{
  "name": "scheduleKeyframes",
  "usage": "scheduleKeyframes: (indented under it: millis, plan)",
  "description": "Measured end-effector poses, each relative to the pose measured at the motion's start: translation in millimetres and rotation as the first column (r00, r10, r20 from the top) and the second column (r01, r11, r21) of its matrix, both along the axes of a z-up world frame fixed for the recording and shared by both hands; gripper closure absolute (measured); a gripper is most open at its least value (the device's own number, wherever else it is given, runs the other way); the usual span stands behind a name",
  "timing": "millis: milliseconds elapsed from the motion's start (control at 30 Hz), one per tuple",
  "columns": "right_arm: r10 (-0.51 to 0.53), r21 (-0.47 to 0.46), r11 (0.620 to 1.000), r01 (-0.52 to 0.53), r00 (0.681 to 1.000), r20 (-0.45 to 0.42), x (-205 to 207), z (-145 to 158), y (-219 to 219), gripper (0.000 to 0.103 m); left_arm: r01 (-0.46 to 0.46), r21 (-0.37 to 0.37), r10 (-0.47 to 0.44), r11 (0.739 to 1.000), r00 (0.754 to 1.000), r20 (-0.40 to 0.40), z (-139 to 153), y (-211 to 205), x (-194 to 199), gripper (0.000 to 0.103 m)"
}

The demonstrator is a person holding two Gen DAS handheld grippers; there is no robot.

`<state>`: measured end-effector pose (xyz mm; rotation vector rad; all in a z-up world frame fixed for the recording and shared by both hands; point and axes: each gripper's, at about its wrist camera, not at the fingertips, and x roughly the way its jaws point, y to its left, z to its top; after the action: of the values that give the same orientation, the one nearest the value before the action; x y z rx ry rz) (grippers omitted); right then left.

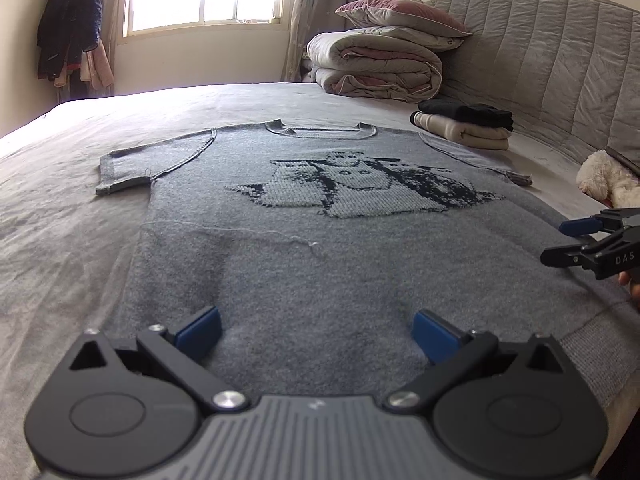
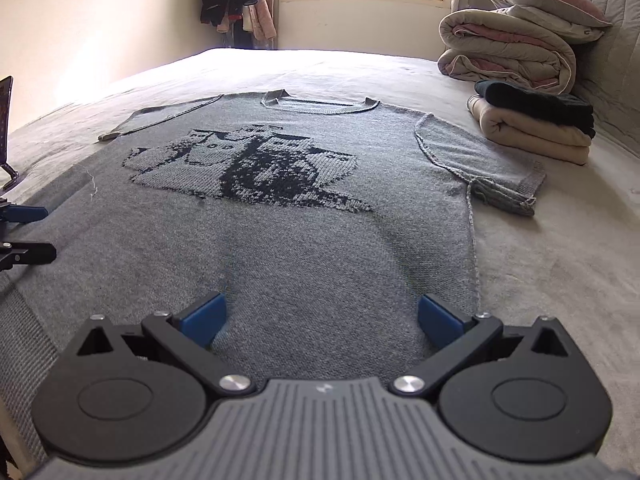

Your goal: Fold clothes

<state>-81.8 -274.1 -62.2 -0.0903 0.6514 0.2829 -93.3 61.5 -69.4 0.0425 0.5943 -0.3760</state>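
A grey short-sleeved knit sweater (image 1: 304, 248) with a dark cat picture lies flat, face up, on the bed, collar at the far end; it also shows in the right wrist view (image 2: 304, 240). My left gripper (image 1: 316, 334) is open and empty, low over the sweater's lower left part near the hem. My right gripper (image 2: 322, 320) is open and empty over the lower right part, near the side seam. The right gripper shows at the right edge of the left wrist view (image 1: 560, 242), and the left gripper at the left edge of the right wrist view (image 2: 38, 234).
The grey bed (image 1: 60, 200) holds a stack of folded clothes (image 2: 536, 128), black on beige, beyond the right sleeve. Rolled quilts and pillows (image 1: 384, 60) lie against the padded headboard (image 1: 560, 72). A white plush toy (image 1: 608, 180) lies at the right. Coats (image 1: 72, 28) hang by the window.
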Motion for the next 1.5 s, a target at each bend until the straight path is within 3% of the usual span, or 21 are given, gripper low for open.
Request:
scheduleKeyframes:
  millis: [333,533,767,1100,1167,1400,1500]
  plan:
    - [0.030,-0.021,0.999,-0.030,0.999,0.011,-29,0,-15,0.000,-0.027,0.033,0.026,0.999,0.999,0.021,0,1,-25,0.000]
    - [0.042,-0.038,0.998,-0.042,0.999,-0.002,-39,4,-23,0.000,-0.010,0.051,0.012,0.999,0.999,-0.053,13,0,-32,0.000]
    - [-0.079,-0.008,0.997,0.079,0.996,-0.050,-18,20,-40,0.000,0.062,0.038,-0.056,0.997,0.988,-0.146,33,-11,-29,0.000]
    - [-0.244,0.070,0.965,0.251,0.964,-0.104,37,35,-51,0.000,0.110,-0.029,-0.113,0.993,0.988,-0.106,67,-67,36,0.000]
    - [-0.281,0.092,0.951,0.294,0.950,-0.138,47,31,-52,0.000,0.076,-0.059,-0.081,0.995,0.992,-0.096,72,-75,57,0.000]
    - [-0.383,0.099,0.910,0.402,0.908,-0.168,70,21,-53,0.000,0.029,-0.117,-0.037,0.993,0.997,-0.062,57,-78,101,0.000]
    - [-0.410,0.121,0.894,0.432,0.896,-0.170,74,18,-55,0.000,-0.063,-0.146,0.062,0.987,0.998,-0.007,38,-64,109,0.000]
